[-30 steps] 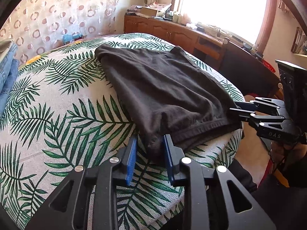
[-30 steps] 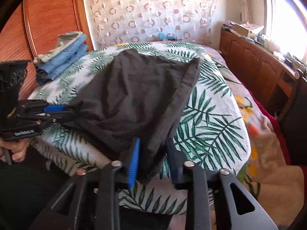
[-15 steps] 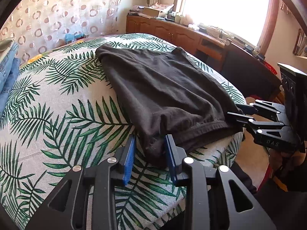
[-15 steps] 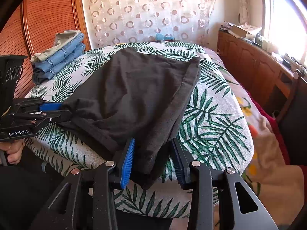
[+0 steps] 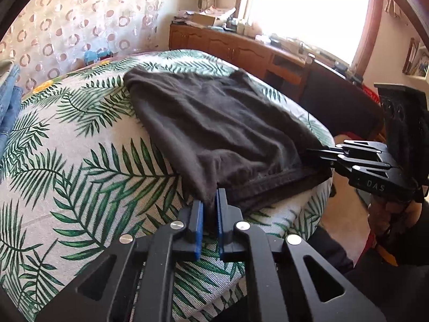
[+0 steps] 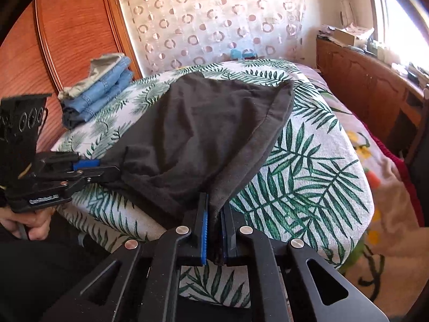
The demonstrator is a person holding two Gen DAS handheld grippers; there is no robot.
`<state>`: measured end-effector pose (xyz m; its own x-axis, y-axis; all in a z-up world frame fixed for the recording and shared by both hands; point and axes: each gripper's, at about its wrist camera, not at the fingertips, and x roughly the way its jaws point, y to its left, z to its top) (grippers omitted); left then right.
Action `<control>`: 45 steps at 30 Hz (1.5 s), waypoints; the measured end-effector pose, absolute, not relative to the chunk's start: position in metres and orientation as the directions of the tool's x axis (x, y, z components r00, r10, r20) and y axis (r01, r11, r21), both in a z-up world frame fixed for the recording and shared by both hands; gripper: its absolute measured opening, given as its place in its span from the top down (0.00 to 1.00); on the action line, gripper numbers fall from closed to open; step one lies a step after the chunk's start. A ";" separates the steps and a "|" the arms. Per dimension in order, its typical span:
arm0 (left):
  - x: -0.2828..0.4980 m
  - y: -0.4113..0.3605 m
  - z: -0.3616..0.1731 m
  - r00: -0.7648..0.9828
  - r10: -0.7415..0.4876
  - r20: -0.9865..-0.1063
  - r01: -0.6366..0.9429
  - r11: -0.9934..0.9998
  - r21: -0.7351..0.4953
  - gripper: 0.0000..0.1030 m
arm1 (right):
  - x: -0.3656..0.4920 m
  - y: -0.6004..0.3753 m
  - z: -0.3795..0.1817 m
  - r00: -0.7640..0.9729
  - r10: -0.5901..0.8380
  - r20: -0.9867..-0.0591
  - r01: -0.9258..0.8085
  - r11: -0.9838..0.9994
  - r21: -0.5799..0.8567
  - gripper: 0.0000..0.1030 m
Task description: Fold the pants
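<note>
Left wrist | left claw (image 5: 210, 209) pinches pants (image 5: 214, 128) | right claw (image 6: 214, 224) pinches pants

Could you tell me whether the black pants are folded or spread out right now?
Folded, seemingly: the black pants lie doubled on the bed, near corners pinched by both grippers.

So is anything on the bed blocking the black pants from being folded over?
Nothing visible. Both claws, left and right, already pinch the black pants, and the leafy bedspread beyond them looks bare. The jeans pile sits off to the side.
</note>
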<state>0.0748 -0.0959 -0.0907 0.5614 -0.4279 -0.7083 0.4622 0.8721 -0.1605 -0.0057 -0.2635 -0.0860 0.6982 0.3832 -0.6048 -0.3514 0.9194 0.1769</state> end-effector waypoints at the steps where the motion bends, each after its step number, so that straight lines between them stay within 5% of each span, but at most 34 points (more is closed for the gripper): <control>1: 0.075 -0.093 -0.087 0.569 -0.432 -0.700 0.454 0.875 -0.170 0.92 | -0.005 -0.263 -0.082 0.704 0.387 -0.595 -0.357 0.918 0.174 0.93; 16: 0.039 -0.047 0.067 0.790 -0.450 -0.416 0.433 0.890 -0.141 0.92 | -0.024 -0.248 0.044 0.819 0.466 -0.335 -0.466 0.881 0.086 0.93; 22: 0.034 -0.038 0.102 0.831 -0.416 -0.370 0.412 0.906 -0.094 0.92 | -0.041 -0.240 0.086 0.833 0.492 -0.253 -0.500 0.865 0.033 0.93; 39: 0.164 -0.009 0.137 0.919 -0.240 -0.312 0.238 0.970 -0.042 0.93 | 0.099 -0.170 0.124 0.886 0.388 -0.255 -0.412 0.910 -0.049 0.94; 45: 0.146 -0.005 0.080 0.895 -0.201 -0.399 0.224 0.975 0.011 0.93 | 0.106 -0.154 0.113 0.859 0.398 -0.322 -0.431 0.901 -0.037 0.94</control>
